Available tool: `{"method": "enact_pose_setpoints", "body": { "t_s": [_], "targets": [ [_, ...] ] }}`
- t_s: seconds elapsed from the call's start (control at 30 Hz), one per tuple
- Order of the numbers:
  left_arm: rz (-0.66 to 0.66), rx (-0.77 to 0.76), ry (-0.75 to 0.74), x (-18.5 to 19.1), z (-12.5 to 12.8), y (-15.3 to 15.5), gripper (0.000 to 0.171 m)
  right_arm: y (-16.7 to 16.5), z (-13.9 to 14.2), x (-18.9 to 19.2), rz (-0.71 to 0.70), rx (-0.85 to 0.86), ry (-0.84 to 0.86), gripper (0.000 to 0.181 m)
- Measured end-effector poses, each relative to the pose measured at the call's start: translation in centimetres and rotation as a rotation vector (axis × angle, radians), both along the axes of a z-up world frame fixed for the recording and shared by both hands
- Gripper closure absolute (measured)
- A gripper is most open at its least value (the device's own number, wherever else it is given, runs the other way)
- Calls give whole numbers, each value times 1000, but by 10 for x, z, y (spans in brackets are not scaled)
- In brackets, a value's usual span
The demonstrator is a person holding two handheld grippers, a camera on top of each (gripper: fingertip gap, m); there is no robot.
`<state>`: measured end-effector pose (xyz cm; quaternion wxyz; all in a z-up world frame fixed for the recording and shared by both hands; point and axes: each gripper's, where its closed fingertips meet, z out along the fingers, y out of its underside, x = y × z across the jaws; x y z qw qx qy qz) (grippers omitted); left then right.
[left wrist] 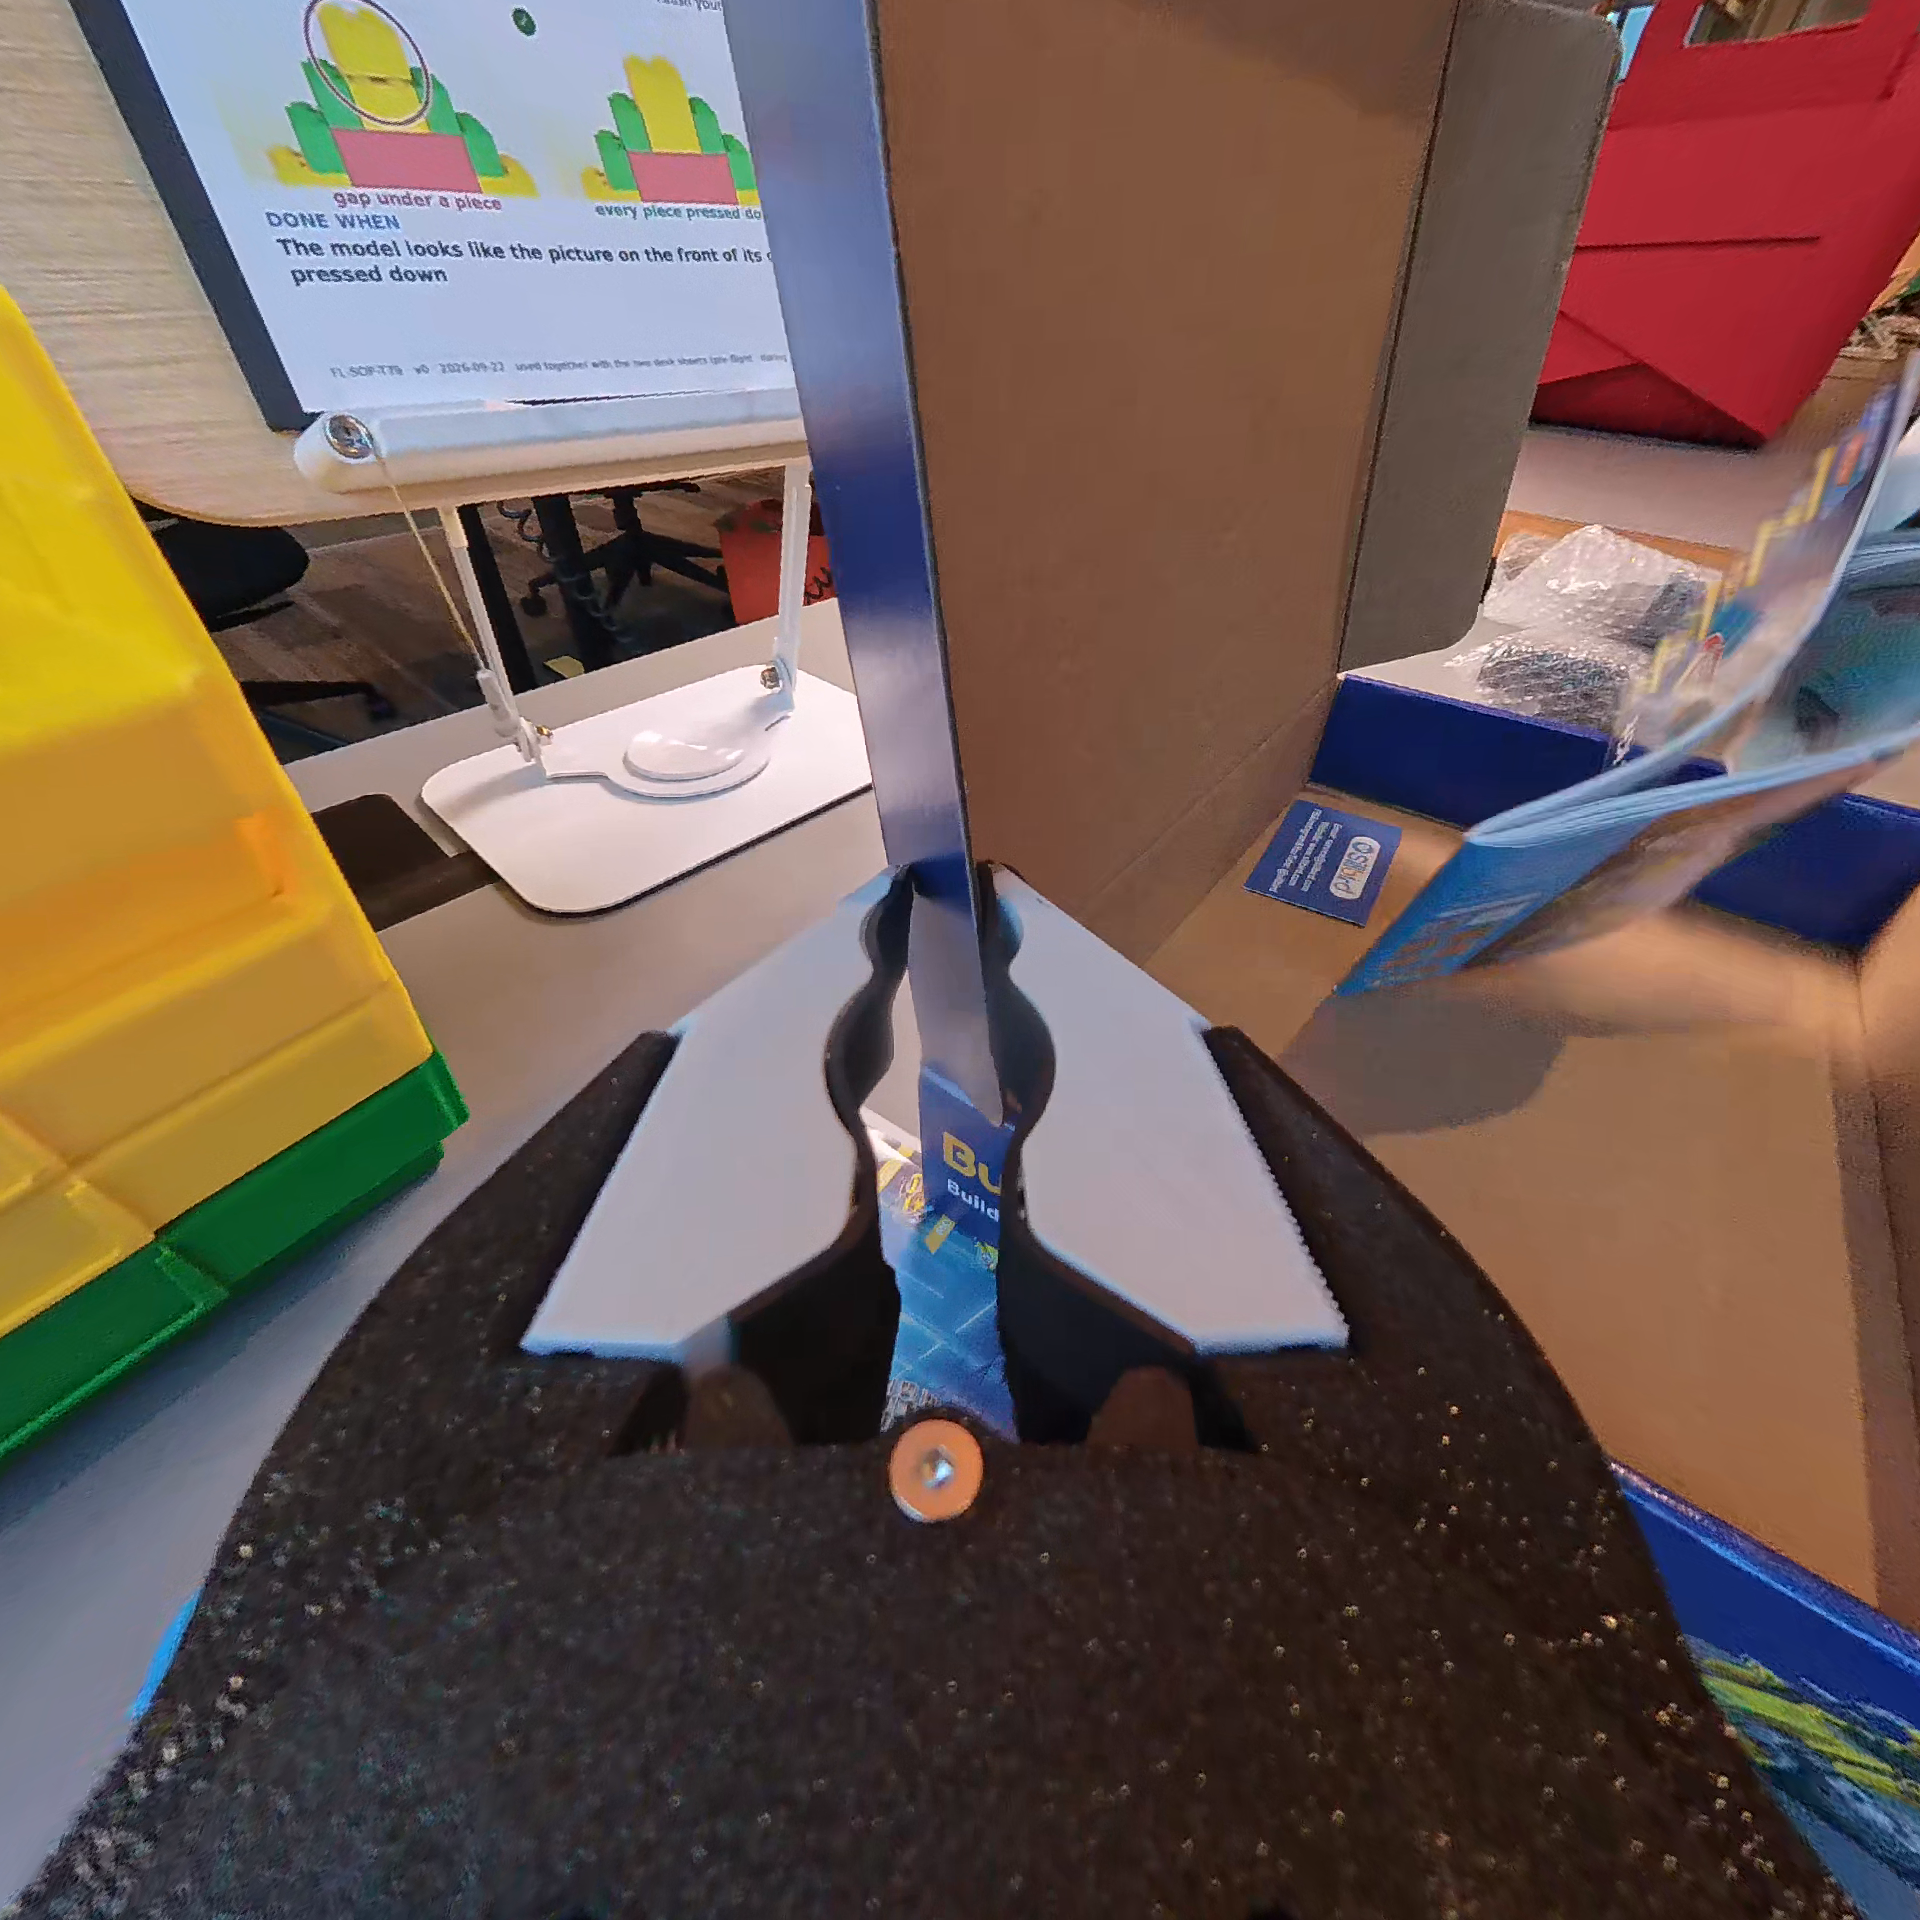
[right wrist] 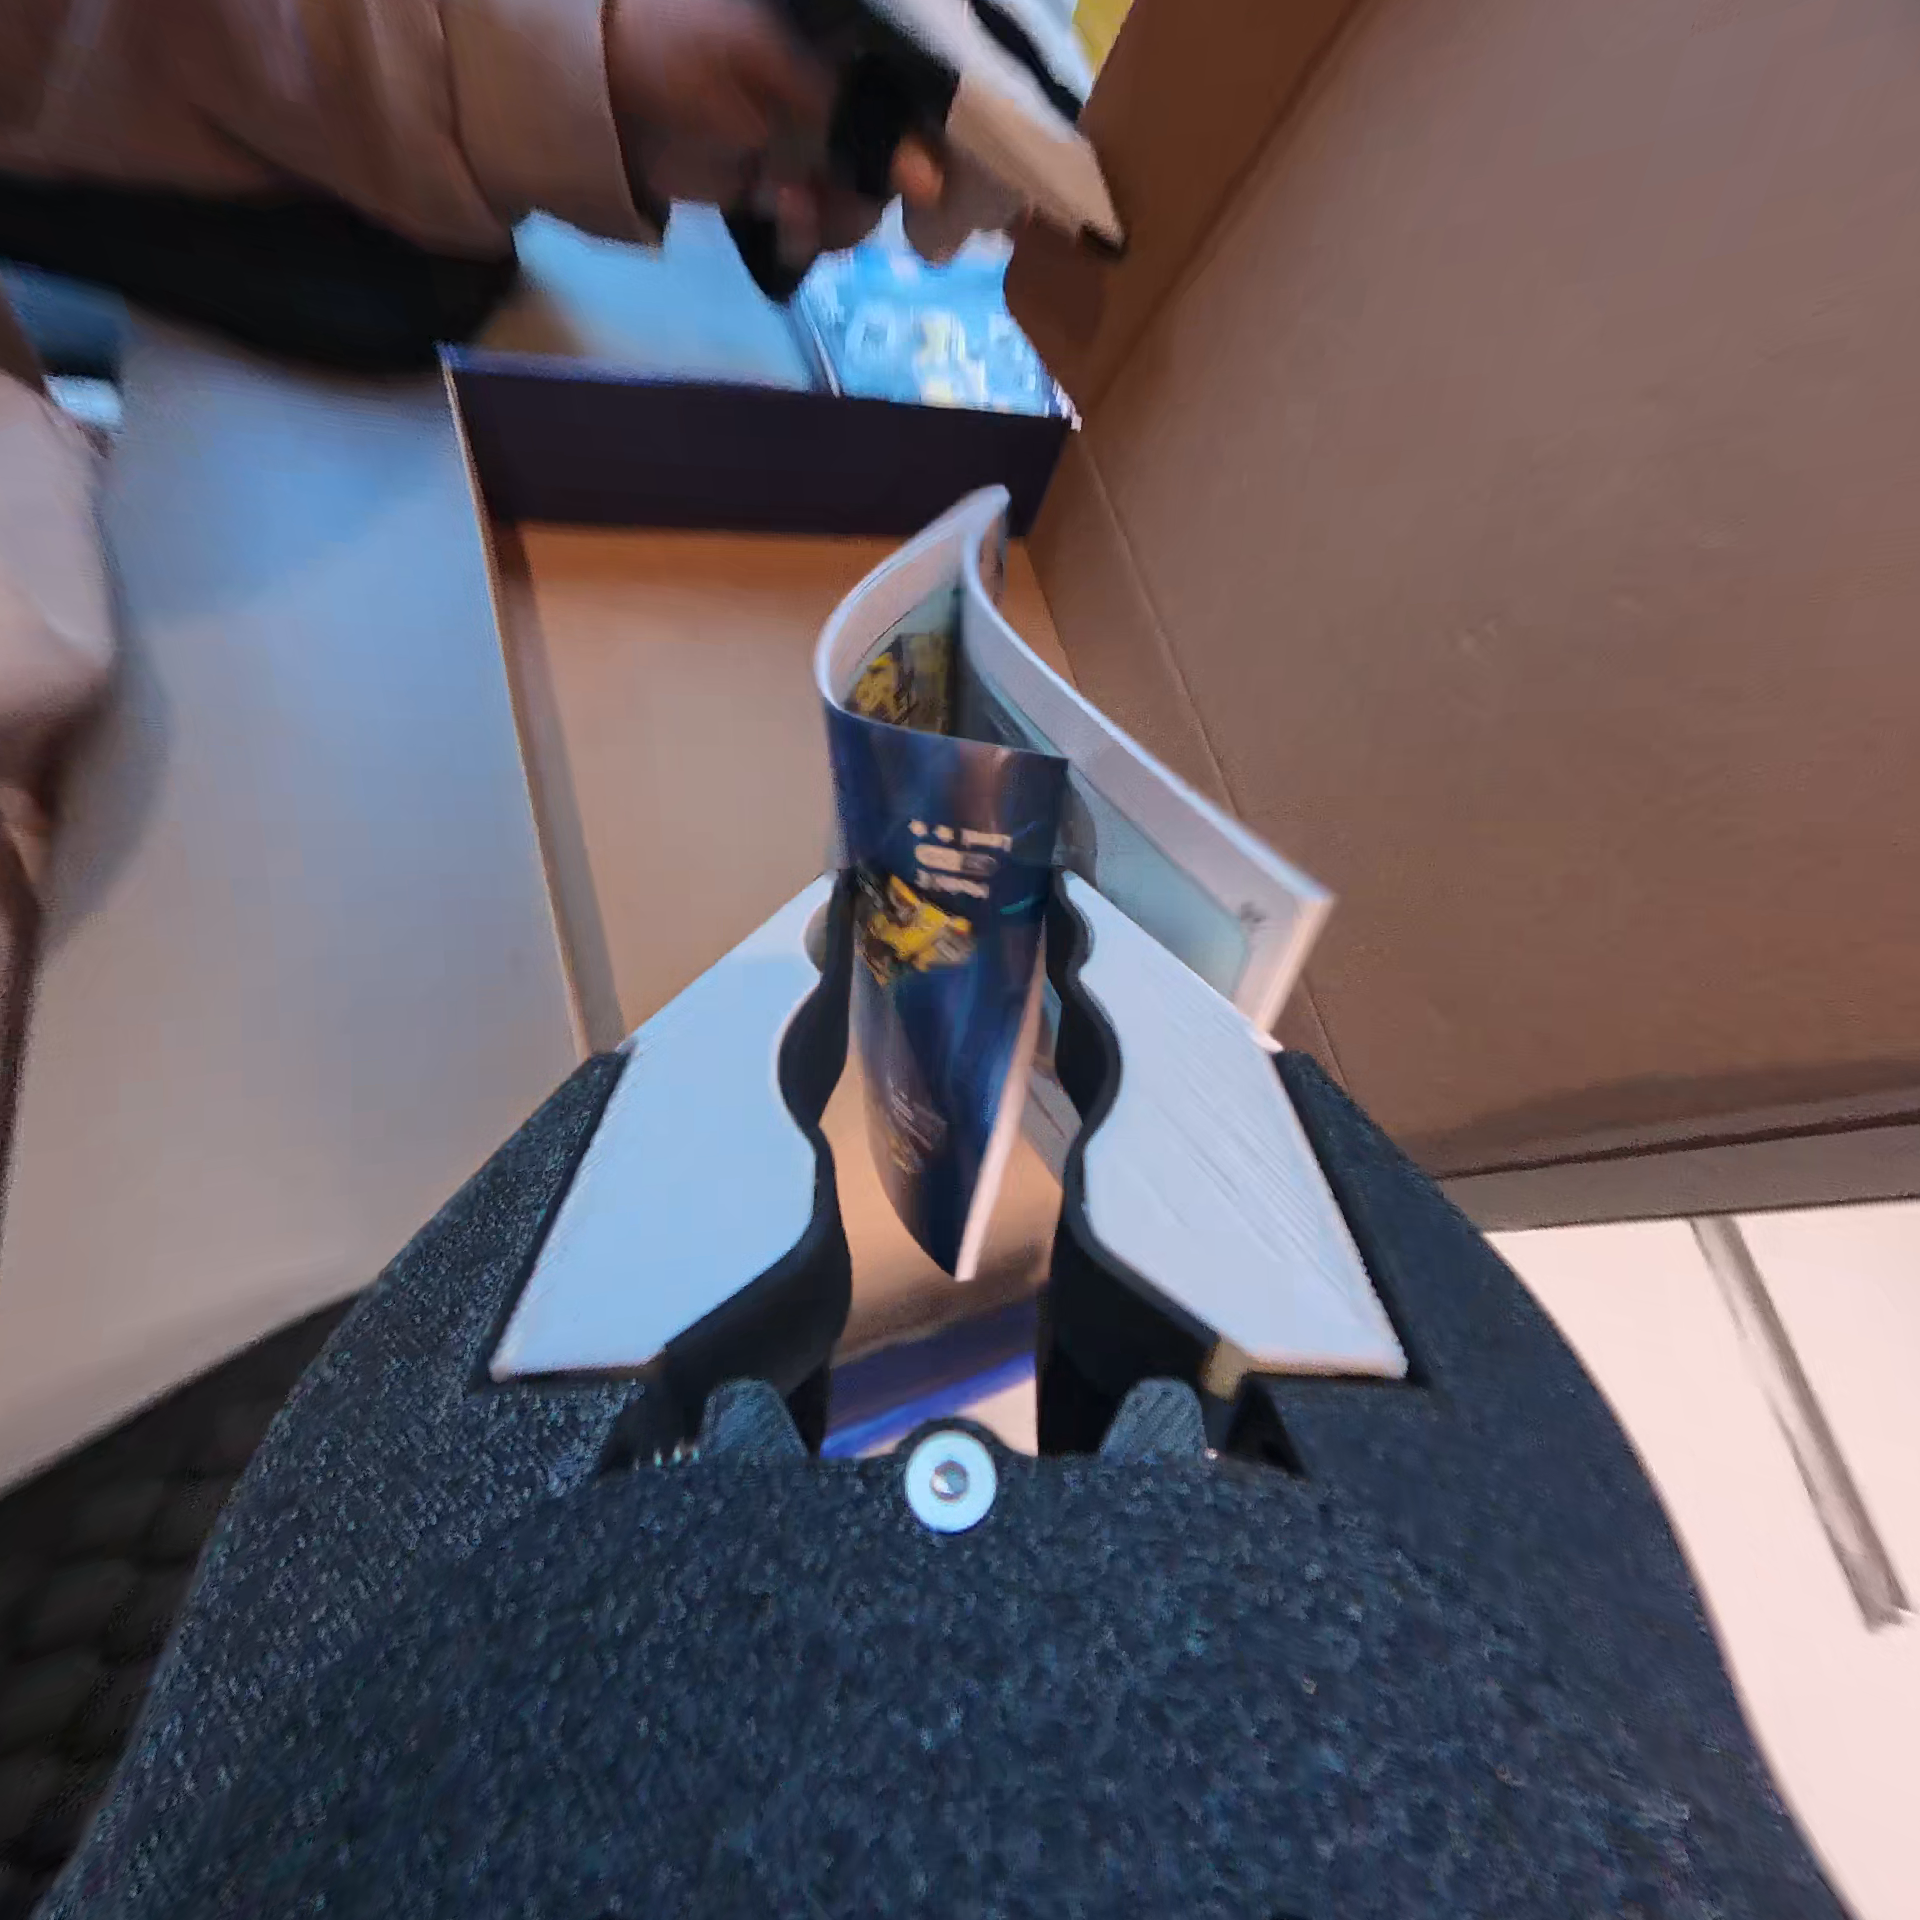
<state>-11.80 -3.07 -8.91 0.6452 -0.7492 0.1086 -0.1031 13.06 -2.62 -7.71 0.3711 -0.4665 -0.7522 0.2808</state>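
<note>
Over the open blue cardboard box [left wrist: 1455, 769] with its brown inside, the left gripper [left wrist: 948, 883] is clamped on the box's raised lid flap [left wrist: 1132, 436], which stands upright. Just right of that flap, above the box floor, the right gripper [right wrist: 945, 894] pinches a glossy blue booklet [right wrist: 940, 862], its pages curling open. Left of the box sit stacked yellow and green plastic bins [left wrist: 177, 935] and a white stand [left wrist: 644, 800] bearing a printed sheet [left wrist: 478, 197]; behind the box lies a red cardboard piece [left wrist: 1745, 208].
</note>
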Motion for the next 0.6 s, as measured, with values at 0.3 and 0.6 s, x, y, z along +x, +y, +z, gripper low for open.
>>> {"method": "enact_pose_setpoints", "body": {
  "t_s": [0.3, 0.6],
  "targets": [
    [0, 6, -23, 1, 0, -1, 158, 14, 36, -36, -138, -391, 84, 179],
    [-21, 7, -17, 4, -2, -3, 156, -16, -74, -36, -157, -311, -424, 104]
  ]
}}
